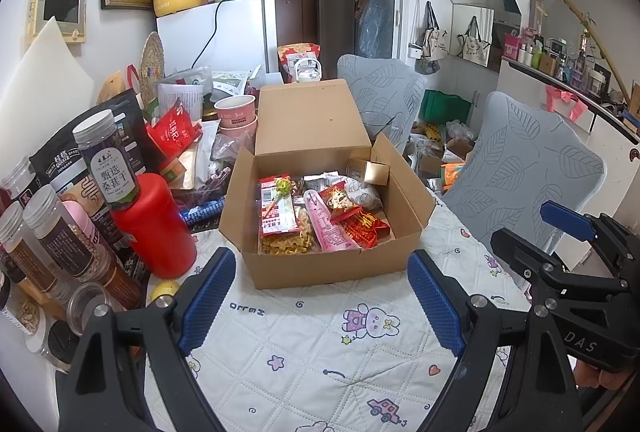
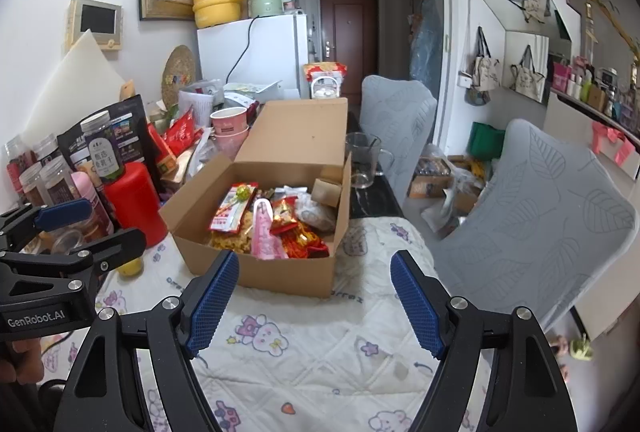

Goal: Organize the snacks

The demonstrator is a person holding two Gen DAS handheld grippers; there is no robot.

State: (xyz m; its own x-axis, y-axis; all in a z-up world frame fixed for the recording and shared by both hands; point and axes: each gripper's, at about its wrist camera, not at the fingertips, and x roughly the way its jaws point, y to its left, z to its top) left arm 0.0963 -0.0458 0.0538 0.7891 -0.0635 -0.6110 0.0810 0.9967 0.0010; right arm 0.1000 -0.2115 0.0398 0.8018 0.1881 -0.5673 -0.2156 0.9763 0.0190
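Two claws, left claw (image 1: 322,296) and right claw (image 2: 316,296), hover spread and empty before the snack-filled cardboard box (image 1: 332,268).

Your table (image 1: 304,352): covered with a quilted white cloth printed with bunnies | on it ahead of you: open cardboard box (image 1: 332,264) holding snack packets | left of the box: red canister (image 1: 154,228), yellow ball (image 1: 164,290), clear jars (image 1: 60,244) | beyond: pink cups (image 1: 236,113)
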